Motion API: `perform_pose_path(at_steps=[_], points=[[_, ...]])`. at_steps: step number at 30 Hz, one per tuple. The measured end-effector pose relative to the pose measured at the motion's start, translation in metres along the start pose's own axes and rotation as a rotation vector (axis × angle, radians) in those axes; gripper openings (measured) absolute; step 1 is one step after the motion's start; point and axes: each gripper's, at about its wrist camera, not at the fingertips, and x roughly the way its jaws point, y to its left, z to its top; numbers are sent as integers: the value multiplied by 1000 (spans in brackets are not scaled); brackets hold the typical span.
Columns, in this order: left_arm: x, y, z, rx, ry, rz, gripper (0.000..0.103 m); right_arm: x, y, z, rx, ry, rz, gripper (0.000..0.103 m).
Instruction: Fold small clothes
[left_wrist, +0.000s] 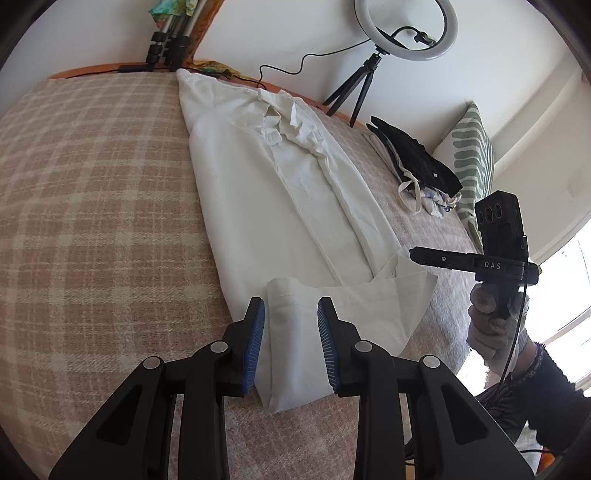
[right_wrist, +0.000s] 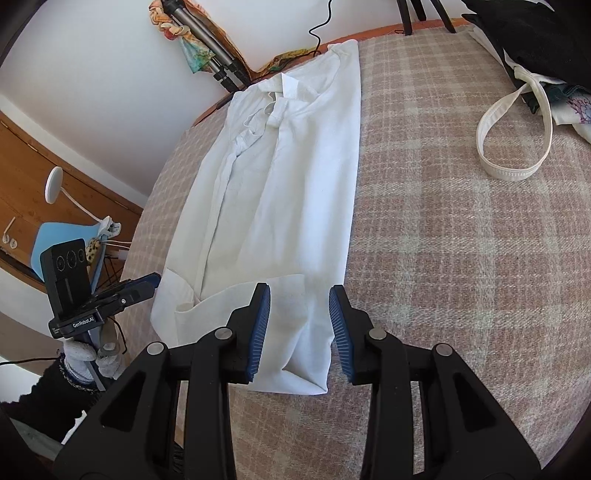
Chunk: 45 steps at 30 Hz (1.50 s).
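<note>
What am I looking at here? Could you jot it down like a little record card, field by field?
Setting: bed with a plaid blanket
Main item: white shirt, laid lengthwise, sides folded in, collar at the far end
Left gripper: open, jaws on either side of the shirt's near hem
Right gripper: open, jaws on either side of the near hem at the other corner
Nearby: pile of dark clothes, green patterned pillow, ring light on a tripod
Stage: bottom hem not yet gripped
</note>
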Motion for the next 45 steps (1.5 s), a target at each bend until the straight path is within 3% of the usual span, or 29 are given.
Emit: perform_pose_path(at_steps=[10, 11, 13, 16, 20, 26, 30, 40, 42, 45], points=[[13, -3, -1, 55, 20, 35, 27, 9, 14, -2, -83, 0, -70, 28], [14, -4, -1, 64, 21, 42, 25, 10, 14, -2, -87, 2, -76, 28], [14, -5, -2, 81, 17, 64, 11, 11, 15, -2, -95, -1, -85, 28], [10, -7, -2, 88, -1, 66, 4, 11, 18, -1, -103, -10, -109, 13], [2, -9, -3, 99, -27, 69, 4, 3, 17, -1, -87, -39, -106, 6], [0, -8, -3, 92, -33, 64, 4, -4, 26, -2, -142, -41, -82, 6], [1, -7, -4, 93, -28, 73, 4, 10, 27, -3, -165, -12, -161, 28], [0, -4, -5, 83, -30, 83, 4, 12, 51, -10, -282, -44, -226, 27], [-1, -4, -5, 79, -33, 81, 4, 12, 51, -10, -291, -50, -249, 14], [-3, -4, -5, 78, -41, 77, 4, 9, 53, -10, -294, -67, -247, 8]])
